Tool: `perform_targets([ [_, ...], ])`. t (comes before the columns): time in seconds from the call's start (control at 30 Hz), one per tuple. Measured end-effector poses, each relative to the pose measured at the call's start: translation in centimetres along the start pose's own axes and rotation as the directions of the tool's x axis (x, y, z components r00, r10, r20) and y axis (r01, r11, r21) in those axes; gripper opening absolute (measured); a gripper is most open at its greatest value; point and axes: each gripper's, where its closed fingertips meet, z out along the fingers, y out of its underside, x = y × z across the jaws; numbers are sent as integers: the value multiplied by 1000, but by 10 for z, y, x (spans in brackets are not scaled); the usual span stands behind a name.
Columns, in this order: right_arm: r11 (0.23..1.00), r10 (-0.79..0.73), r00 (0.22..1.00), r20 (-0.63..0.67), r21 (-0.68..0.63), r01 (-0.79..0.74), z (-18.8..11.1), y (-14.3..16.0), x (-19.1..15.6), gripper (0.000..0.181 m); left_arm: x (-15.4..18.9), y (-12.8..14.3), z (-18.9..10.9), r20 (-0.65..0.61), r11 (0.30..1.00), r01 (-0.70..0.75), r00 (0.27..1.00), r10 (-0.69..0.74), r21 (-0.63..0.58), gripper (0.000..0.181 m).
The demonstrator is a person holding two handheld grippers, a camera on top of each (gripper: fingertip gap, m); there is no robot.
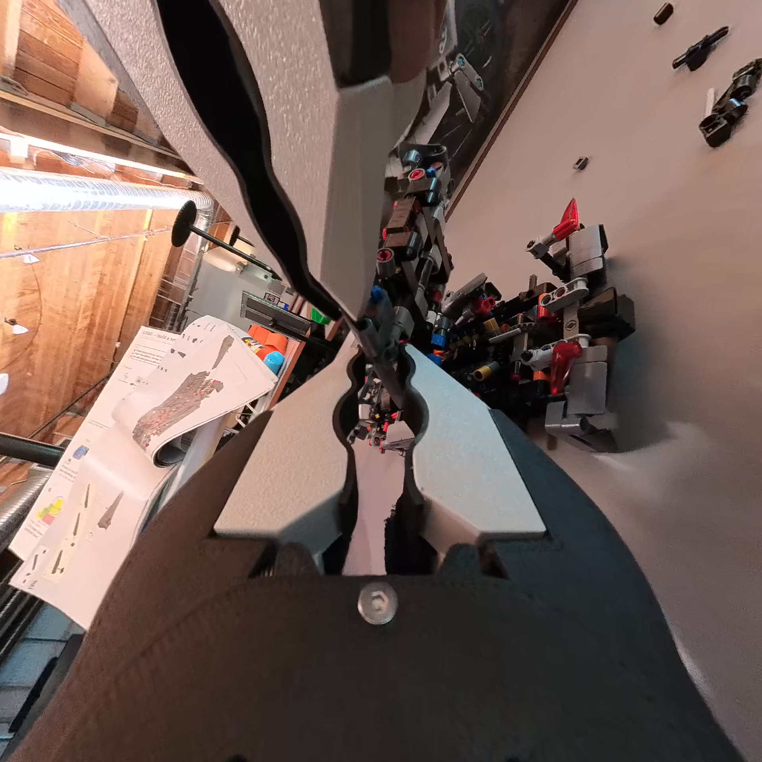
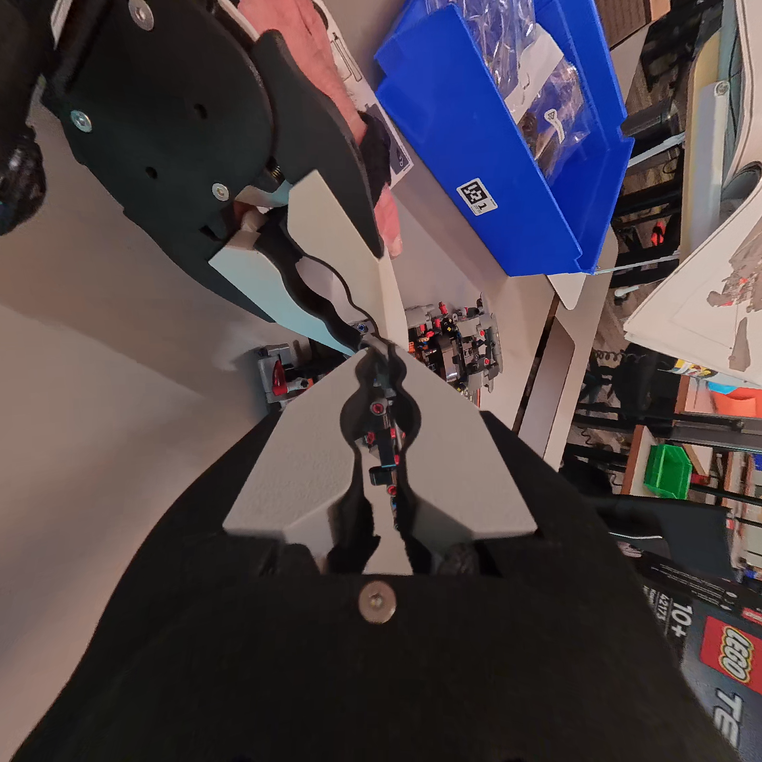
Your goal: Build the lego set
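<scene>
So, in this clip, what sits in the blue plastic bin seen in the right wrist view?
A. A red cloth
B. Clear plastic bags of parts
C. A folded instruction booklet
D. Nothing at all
B. The blue plastic bin at the top of the right wrist view holds crinkled clear plastic bags, with small dark parts showing through them.

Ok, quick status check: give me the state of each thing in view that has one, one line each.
left gripper: shut on the grey subassembly.
right gripper: shut on the same subassembly.
grey subassembly: held off the table between both grippers.
car chassis: resting on the table, partly built.
instruction booklet: open, page curled.
blue bin: holding sealed parts bags.
loose black pieces: lying unattached on the table.
</scene>
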Motion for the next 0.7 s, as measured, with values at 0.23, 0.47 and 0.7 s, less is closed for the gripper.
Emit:
perform_targets([
  [0.23, 1000, 15, 1000, 21, 11, -15, 0, 0, -2, 4, 1, 2, 1, -1, 1000, 11, 1000, -11, 8, 16],
  [0.47, 1000, 15, 1000, 16, 2, -15, -1, 1, -1, 2, 0, 12, 3, 12, 1000, 7, 1000, -7, -20, 16],
  [0.7, 1000, 6, 1000, 27, -14, -5, 0, 3, -4, 7, 2, 12, 3, 19, 1000, -16, 1000, 17, -24, 11],
])
